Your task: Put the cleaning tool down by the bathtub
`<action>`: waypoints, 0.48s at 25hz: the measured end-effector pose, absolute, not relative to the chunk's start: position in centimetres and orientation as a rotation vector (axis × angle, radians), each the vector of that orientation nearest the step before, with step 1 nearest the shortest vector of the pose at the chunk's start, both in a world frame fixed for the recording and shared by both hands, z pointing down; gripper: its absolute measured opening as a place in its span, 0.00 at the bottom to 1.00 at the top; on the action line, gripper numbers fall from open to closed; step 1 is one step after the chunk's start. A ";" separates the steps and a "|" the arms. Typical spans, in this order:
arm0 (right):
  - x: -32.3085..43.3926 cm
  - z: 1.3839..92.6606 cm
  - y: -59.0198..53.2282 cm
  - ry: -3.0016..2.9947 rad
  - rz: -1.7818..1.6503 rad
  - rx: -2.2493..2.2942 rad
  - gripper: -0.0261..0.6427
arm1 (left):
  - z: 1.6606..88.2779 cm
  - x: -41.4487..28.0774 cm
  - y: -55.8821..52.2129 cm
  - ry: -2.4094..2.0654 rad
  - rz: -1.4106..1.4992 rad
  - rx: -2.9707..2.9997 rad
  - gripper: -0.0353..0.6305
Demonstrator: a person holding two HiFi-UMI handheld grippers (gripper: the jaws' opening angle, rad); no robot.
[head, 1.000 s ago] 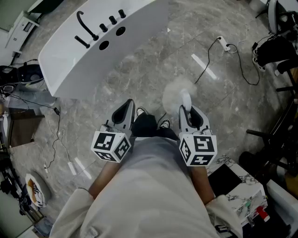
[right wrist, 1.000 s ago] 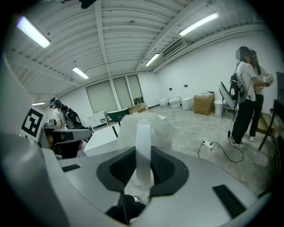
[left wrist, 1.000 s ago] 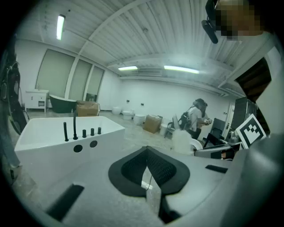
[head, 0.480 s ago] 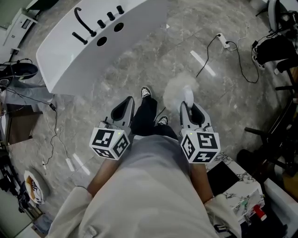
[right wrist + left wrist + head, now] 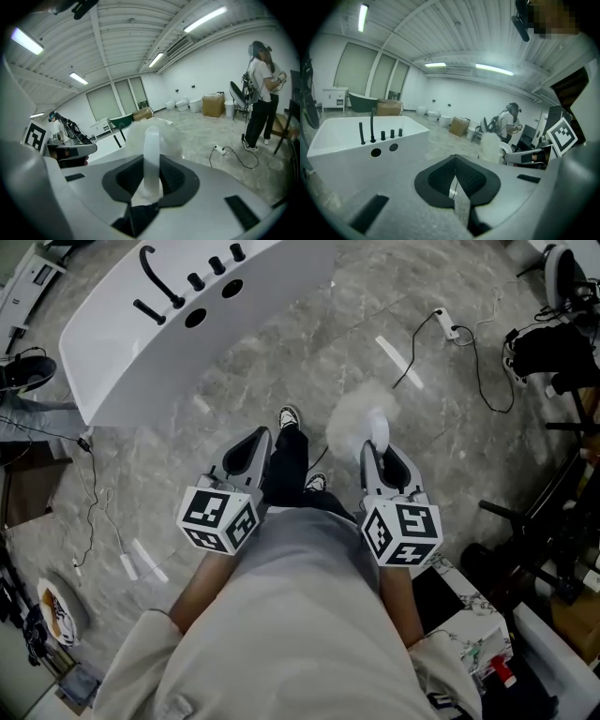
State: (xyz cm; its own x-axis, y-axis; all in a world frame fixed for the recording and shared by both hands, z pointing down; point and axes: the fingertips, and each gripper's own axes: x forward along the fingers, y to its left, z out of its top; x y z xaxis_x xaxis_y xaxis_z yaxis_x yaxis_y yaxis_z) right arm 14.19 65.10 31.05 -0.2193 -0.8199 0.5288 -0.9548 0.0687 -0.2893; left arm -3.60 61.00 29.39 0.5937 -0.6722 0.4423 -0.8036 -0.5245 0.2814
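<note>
Cleaning tool [image 5: 359, 420]: a white fluffy duster head on a pale plastic handle. It was held clear of the floor [image 5: 281, 352], to the right of the bathtub [image 5: 141, 362] in the head view and well apart from it, touching neither tub nor floor.

Right gripper [image 5: 382, 454]: jaws clamped on the tool's handle. In the right gripper view the handle [image 5: 151, 150] stood upright between the two black pads, with the fluffy head sticking out past the jaw tips. The right gripper [image 5: 151, 177] held nothing else.

Left gripper [image 5: 251, 454]: jaws together, empty. In the left gripper view the left gripper [image 5: 457, 176] had its pads meeting at the tips, with only a thin slit below and nothing in it. It pointed toward the bathtub [image 5: 342, 140] and sat nearer the tub than the right one, not touching it.

Bathtub: white, freestanding, with a black faucet [image 5: 155, 282], three small black knobs and two round holes along the rim facing the person.

Person's forward shoe [image 5: 289, 415] was on the grey marbled floor between the two grippers, on the tool's bathtub side.

A power strip [image 5: 448, 326] with a black cable lay on the floor farther from the bathtub than the tool.

A second person [image 5: 260, 98] stood in the background of the right gripper view.
</note>
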 end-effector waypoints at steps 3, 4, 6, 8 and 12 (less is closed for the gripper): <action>14.3 31.0 62.7 -2.115 0.863 1.788 0.16 | 29.7 -3.7 58.9 -1.176 0.393 2.352 0.07; 14.4 31.0 61.9 -2.115 0.861 1.784 0.16 | 29.7 -3.8 58.0 -1.178 0.392 2.345 0.07; 14.4 31.1 60.1 -2.114 0.870 1.779 0.16 | 29.9 -3.9 56.3 -1.180 0.393 2.331 0.07; 14.4 31.2 58.3 -2.103 0.886 1.779 0.16 | 30.0 -4.1 54.5 -1.176 0.395 2.317 0.07; 13.6 31.5 54.0 -2.087 0.897 1.758 0.16 | 30.0 -5.2 50.8 -1.180 0.393 2.296 0.07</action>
State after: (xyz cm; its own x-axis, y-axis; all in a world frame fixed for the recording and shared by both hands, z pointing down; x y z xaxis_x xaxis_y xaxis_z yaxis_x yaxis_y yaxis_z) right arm 13.62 54.02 31.45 -0.2282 -0.7904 0.5686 -0.9564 0.0725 -0.2831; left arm -5.17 50.75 29.97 0.5775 -0.6641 0.4748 -0.8162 -0.4823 0.3182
